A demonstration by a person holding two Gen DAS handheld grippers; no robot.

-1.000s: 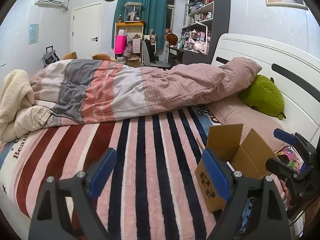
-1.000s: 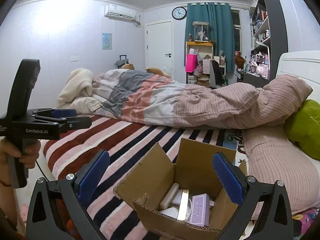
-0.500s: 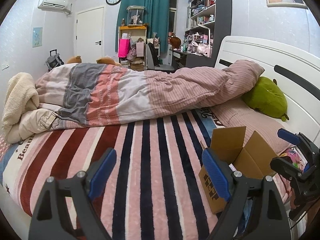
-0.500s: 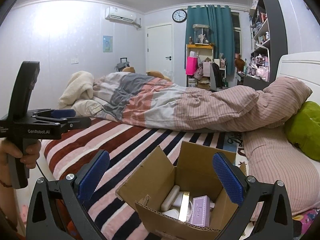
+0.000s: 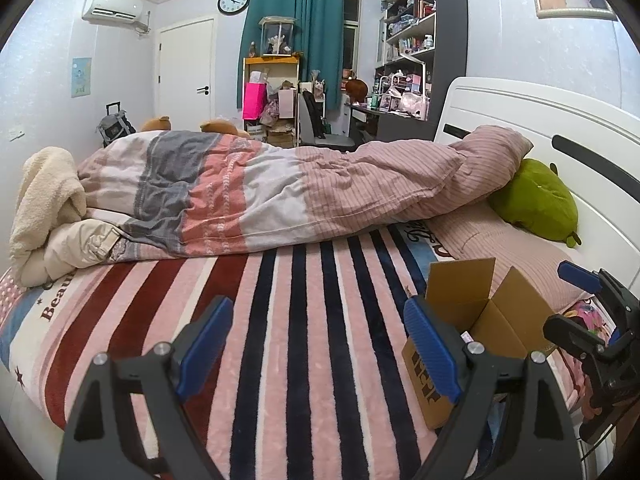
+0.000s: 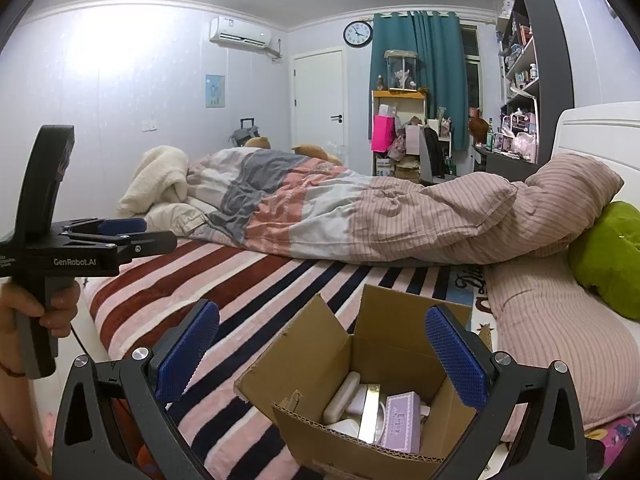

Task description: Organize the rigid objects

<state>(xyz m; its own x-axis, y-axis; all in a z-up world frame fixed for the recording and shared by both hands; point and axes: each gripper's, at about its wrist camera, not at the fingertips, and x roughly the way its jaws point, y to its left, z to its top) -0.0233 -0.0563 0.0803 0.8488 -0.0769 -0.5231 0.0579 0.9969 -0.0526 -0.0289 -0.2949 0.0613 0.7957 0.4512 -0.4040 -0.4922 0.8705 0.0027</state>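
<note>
Holding several items: one cardboard box [image 6: 320, 360].

Striped blanket [image 5: 304, 320] covers the bed. Bunched duvet [image 5: 280, 192] lies across it, cream fleece [image 5: 44, 196] at its far end. Green plush cushion [image 5: 536, 200] rests against the white headboard [image 5: 560, 120]. Wall clock [image 5: 233, 1] beside teal curtain [image 5: 296, 32]; cluttered shelving [image 5: 424, 52] adjacent.

The box [image 6: 304, 364] is matt corrugated cardboard (raw fluted edges); the striped blanket [image 5: 300, 320] is plush fleece; the tool pads [image 6: 456, 356] are textured blue rubber.
</note>
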